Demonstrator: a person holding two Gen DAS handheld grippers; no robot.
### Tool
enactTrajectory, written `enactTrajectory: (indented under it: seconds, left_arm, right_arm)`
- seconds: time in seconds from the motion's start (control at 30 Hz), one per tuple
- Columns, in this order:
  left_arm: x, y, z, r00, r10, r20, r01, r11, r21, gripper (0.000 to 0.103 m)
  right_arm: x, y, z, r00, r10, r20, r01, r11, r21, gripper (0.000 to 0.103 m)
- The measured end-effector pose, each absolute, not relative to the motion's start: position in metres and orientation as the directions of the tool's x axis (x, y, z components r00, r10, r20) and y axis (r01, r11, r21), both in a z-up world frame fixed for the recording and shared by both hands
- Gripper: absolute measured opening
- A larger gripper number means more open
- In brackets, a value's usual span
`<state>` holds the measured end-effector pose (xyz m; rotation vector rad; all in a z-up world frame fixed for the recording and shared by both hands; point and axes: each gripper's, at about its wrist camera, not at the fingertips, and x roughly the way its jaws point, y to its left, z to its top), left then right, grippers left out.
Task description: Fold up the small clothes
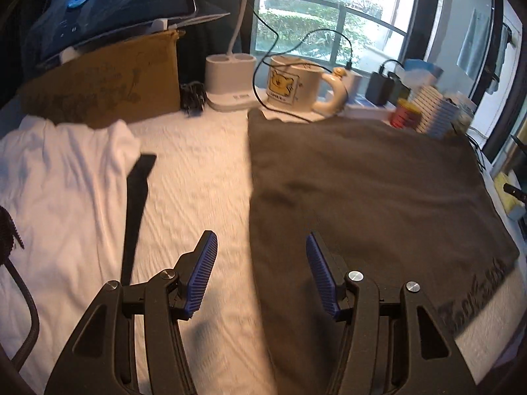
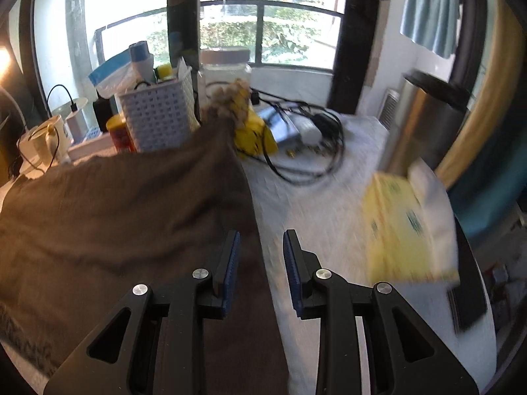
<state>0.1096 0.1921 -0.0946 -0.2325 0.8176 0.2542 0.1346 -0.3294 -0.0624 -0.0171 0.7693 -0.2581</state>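
A dark grey garment (image 1: pixel 362 191) lies flat and folded on the white textured cover (image 1: pixel 197 164), with printed lettering near its lower right corner. My left gripper (image 1: pixel 261 235) hovers open over the garment's left edge, one pad above the cover and one above the cloth, gripping nothing. In the right wrist view the same grey garment (image 2: pixel 115 217) fills the left side. My right gripper (image 2: pixel 262 232) is open astride its right edge, its pads clear of the cloth. A white garment (image 1: pixel 59 181) lies at the left with a black strap (image 1: pixel 136 204) beside it.
Along the back stand a brown pouch (image 1: pixel 98 85), a white lamp base (image 1: pixel 227 79), a bear mug (image 1: pixel 290 82) and a red can (image 1: pixel 403 115). On the right are a white basket (image 2: pixel 158 115), tangled cables (image 2: pixel 306 138) and a yellow pack (image 2: pixel 402 230).
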Motion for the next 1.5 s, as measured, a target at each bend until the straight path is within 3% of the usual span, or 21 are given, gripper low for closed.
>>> enactTrajectory:
  seconds: [0.23, 0.37, 0.67, 0.8, 0.83, 0.87, 0.9, 0.97, 1.33, 1.5]
  left_arm:
    - [0.081, 0.181, -0.1, 0.654, 0.117, -0.747, -0.302, 0.946, -0.116, 0.056]
    - [0.067, 0.174, -0.106, 0.632, 0.116, -0.766, -0.301, 0.948, -0.105, 0.056]
    - [0.045, 0.166, -0.112, 0.627, 0.049, -0.777, -0.303, 0.935, -0.185, 0.056]
    - [0.041, 0.161, -0.119, 0.622, 0.015, -0.783, -0.301, 0.927, -0.221, 0.056]
    - [0.041, 0.156, -0.12, 0.62, 0.029, -0.784, -0.297, 0.934, -0.2, 0.055]
    - [0.041, 0.154, -0.12, 0.621, 0.037, -0.783, -0.292, 0.938, -0.187, 0.045]
    - [0.042, 0.15, -0.121, 0.62, 0.034, -0.784, -0.279, 0.943, -0.18, 0.016]
    - [0.042, 0.142, -0.122, 0.615, 0.038, -0.787, -0.265, 0.951, -0.161, 0.009]
    - [0.013, 0.123, -0.11, 0.58, 0.035, -0.814, -0.254, 0.957, -0.141, 0.008]
    - [0.007, 0.114, -0.114, 0.559, 0.015, -0.829, -0.226, 0.965, -0.136, 0.012]
  right_arm:
    - [0.089, -0.334, -0.068, 0.678, -0.255, -0.689, 0.262, 0.96, -0.097, 0.03]
    - [0.068, -0.335, -0.076, 0.673, -0.234, -0.702, 0.268, 0.961, -0.063, 0.051]
    - [0.026, -0.342, -0.111, 0.648, -0.119, -0.752, 0.287, 0.953, 0.096, 0.051]
    - [0.017, -0.335, -0.114, 0.682, -0.089, -0.726, 0.261, 0.957, 0.128, 0.051]
    - [0.016, -0.333, -0.115, 0.689, -0.073, -0.721, 0.252, 0.957, 0.144, 0.05]
    - [0.015, -0.329, -0.116, 0.698, -0.053, -0.714, 0.235, 0.959, 0.158, 0.032]
    - [0.016, -0.325, -0.119, 0.692, -0.042, -0.721, 0.217, 0.964, 0.152, 0.018]
    - [0.016, -0.319, -0.119, 0.703, -0.067, -0.709, 0.211, 0.97, 0.118, 0.014]
    - [-0.026, -0.322, -0.106, 0.731, -0.074, -0.679, 0.218, 0.967, 0.129, 0.012]
    - [-0.045, -0.325, -0.105, 0.741, -0.08, -0.666, 0.238, 0.96, 0.149, 0.012]
